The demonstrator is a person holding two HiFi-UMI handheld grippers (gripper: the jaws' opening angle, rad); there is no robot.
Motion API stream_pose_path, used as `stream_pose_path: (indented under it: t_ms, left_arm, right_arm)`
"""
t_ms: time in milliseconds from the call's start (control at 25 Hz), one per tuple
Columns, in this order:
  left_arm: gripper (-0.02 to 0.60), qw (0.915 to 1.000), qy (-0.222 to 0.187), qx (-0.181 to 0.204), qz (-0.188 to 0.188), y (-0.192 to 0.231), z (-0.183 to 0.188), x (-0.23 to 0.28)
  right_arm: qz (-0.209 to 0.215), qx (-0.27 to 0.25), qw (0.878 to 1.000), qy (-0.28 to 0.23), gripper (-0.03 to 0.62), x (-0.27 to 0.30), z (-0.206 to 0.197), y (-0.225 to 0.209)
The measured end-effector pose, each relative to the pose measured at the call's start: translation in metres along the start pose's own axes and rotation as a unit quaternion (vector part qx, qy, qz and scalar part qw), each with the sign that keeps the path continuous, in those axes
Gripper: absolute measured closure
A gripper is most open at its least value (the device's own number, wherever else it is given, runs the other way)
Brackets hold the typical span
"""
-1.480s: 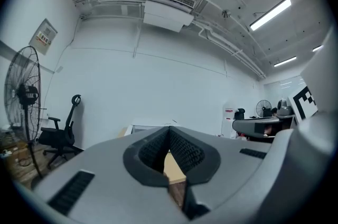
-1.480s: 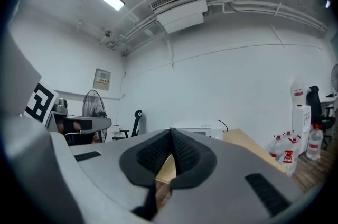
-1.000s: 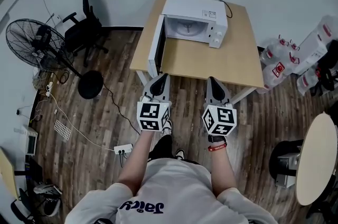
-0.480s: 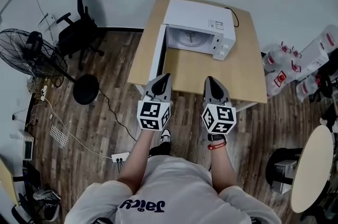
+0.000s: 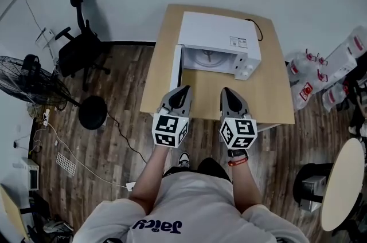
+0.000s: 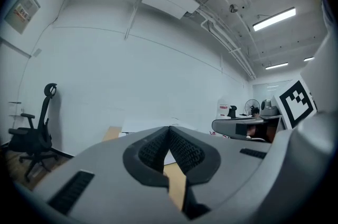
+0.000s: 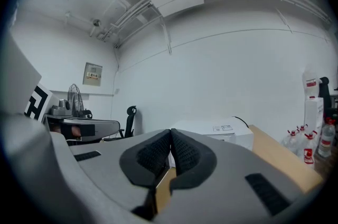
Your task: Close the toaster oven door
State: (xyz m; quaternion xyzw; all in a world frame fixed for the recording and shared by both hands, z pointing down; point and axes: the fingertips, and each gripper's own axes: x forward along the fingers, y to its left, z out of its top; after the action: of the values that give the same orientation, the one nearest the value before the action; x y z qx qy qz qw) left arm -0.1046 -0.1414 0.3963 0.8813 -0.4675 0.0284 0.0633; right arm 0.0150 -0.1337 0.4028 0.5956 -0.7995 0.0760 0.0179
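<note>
A white oven [image 5: 219, 41] stands at the back of a wooden table [image 5: 269, 93]; the right gripper view shows the oven [image 7: 217, 131] too. Its door [image 5: 176, 68] is swung open to the left, edge-on, with the turntable showing inside. My left gripper [image 5: 184, 90] hovers over the table's front edge, just in front of the open door, jaws together with nothing between them. The right gripper [image 5: 226, 91] is level with it, to the right, in front of the oven's mouth, also shut and empty. Seen close, the left gripper [image 6: 169, 131] and right gripper [image 7: 170, 134] have their pads pressed together.
A black office chair [image 5: 77, 44] and a standing fan [image 5: 26, 78] with a round black base [image 5: 92, 112] are on the wood floor at left. Cables and a white box lie at lower left. Several water bottles [image 5: 321, 73] stand at right, a round table [image 5: 343, 181] at lower right.
The person has stepped closer to the table; both grippers have moved forward from off the front edge to over it. Both stayed shut.
</note>
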Motion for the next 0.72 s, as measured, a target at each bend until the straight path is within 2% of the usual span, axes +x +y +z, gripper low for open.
stream_pose_path:
  t_ms: [280,480,720]
  left_arm:
    - [0.563,0.9990,0.042,0.014,-0.008,0.029,-0.009,0.022]
    - [0.563,0.9981,0.055,0.021,0.020,0.049,-0.011,0.024]
    - [0.563,0.9965,0.065,0.008,0.052,0.064,-0.019,0.013]
  right_arm:
    - [0.033,0.004,0.999,0.018,0.579,0.044,-0.011,0.004]
    - [0.078,-0.002,0.996,0.029,0.579,0.065,-0.016,0.010]
    - [0.142,-0.006,0.989,0.044,0.579,0.083,-0.022,0.034]
